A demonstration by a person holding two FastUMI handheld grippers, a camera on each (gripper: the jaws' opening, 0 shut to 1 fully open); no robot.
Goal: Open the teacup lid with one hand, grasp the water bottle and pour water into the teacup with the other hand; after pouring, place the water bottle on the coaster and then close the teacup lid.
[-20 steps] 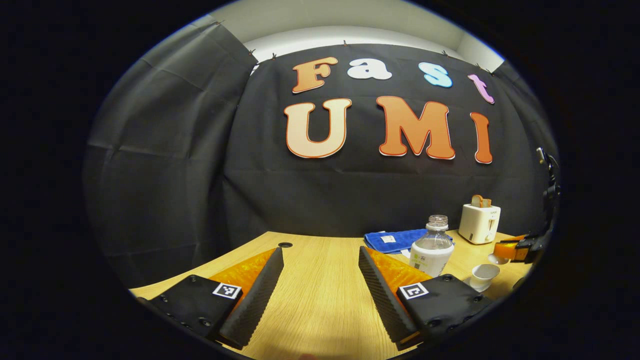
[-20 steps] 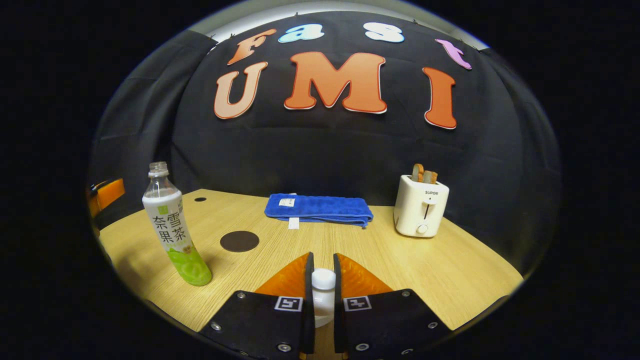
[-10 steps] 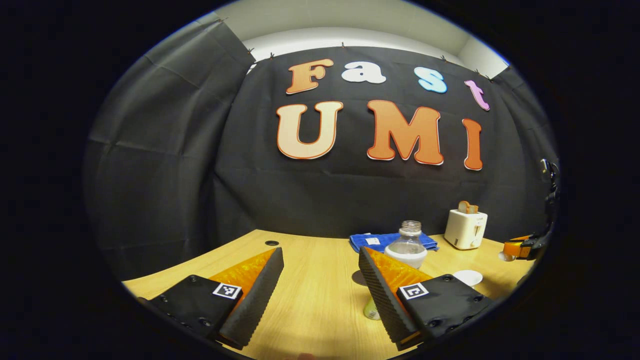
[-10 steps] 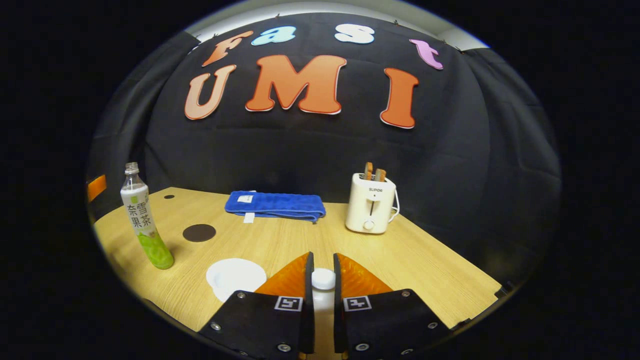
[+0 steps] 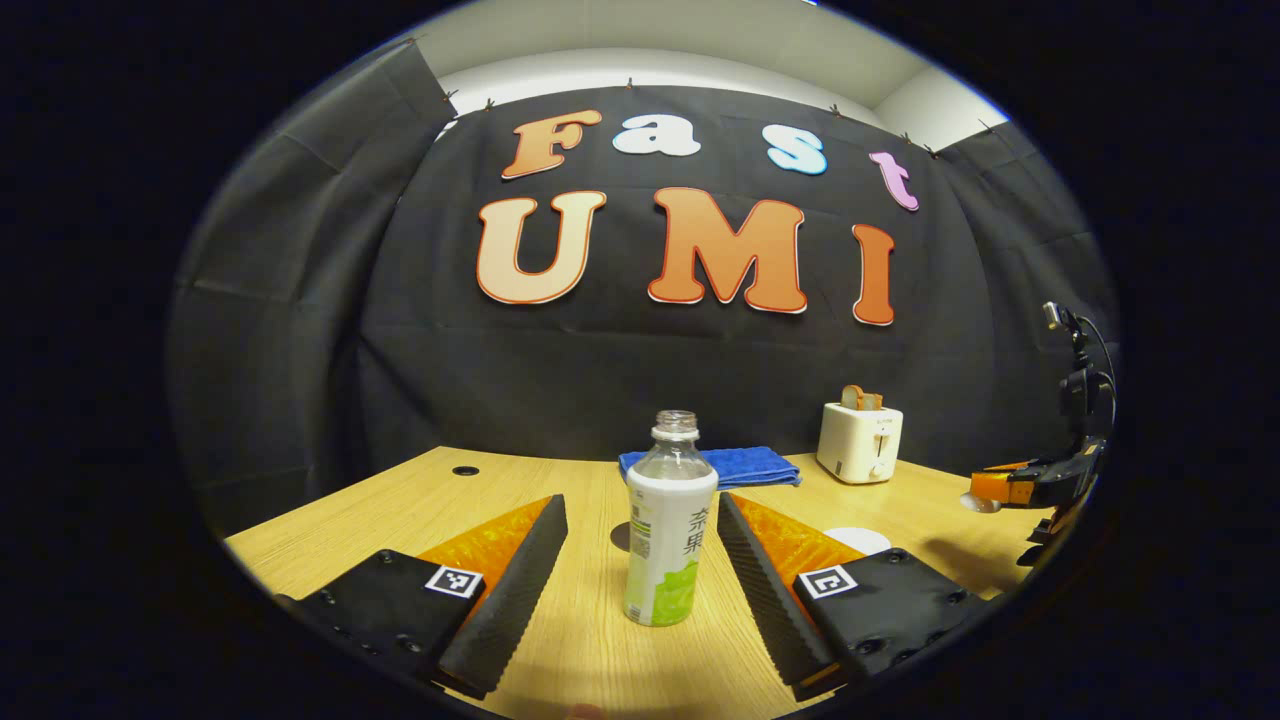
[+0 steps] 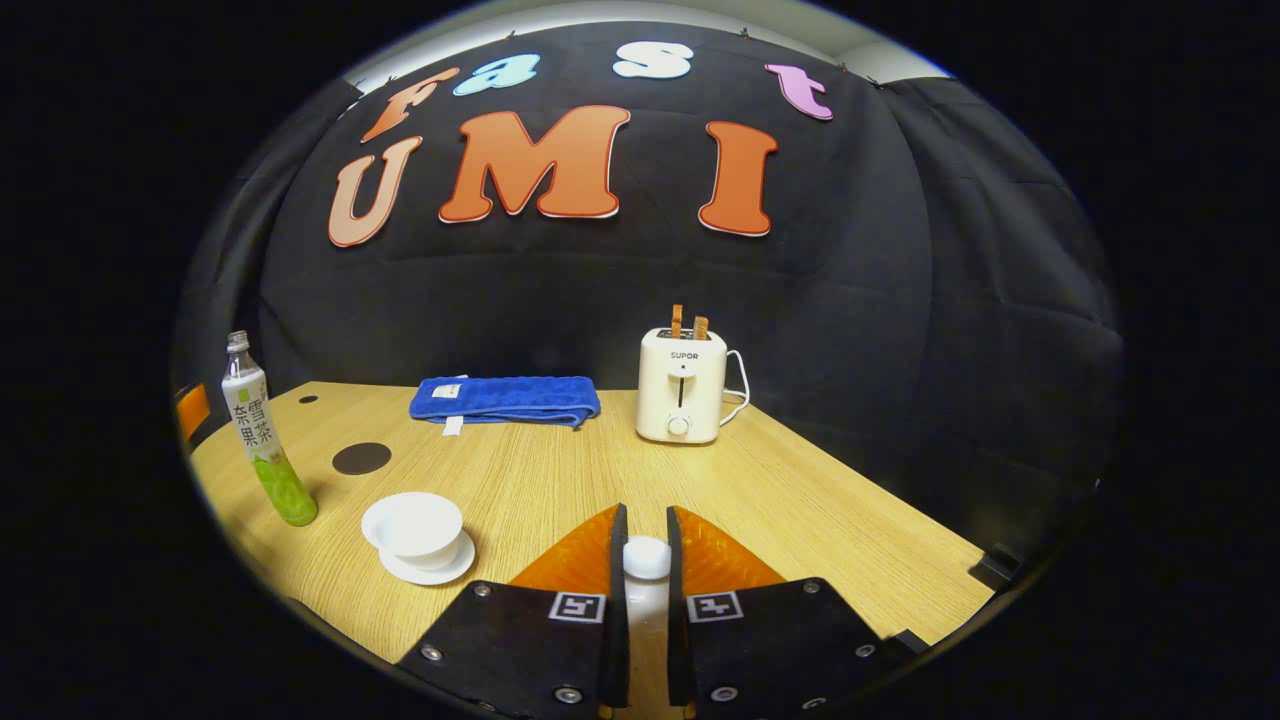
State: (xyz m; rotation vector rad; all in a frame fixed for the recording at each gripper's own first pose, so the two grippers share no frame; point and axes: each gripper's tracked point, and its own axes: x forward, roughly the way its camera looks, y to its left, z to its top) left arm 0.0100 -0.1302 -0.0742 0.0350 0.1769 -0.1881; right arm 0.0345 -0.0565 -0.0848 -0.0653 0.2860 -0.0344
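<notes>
Now my left gripper [image 5: 640, 560] spread wide, bottle [image 5: 668, 535] upright on table [image 5: 560, 660] between fingers, neither touching it. Bottle uncapped. My right gripper [image 6: 641, 565] clamped on lid [image 6: 646, 557] knob, held above table, clear of cup. Cup [image 6: 415, 526] open on saucer, near bottle. Coaster [image 6: 361, 458] just beyond bottle, bare. Towel [image 6: 505, 399] and toaster [image 6: 680, 385] at back edge.

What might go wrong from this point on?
Three risks, as I judge them:
1. The water bottle has no cap and stands between the open left gripper fingers; a bump could tip and spill it.
2. The right gripper pinches only the teacup lid knob, which might slip.
3. The teacup is small, so pouring could overshoot.
</notes>
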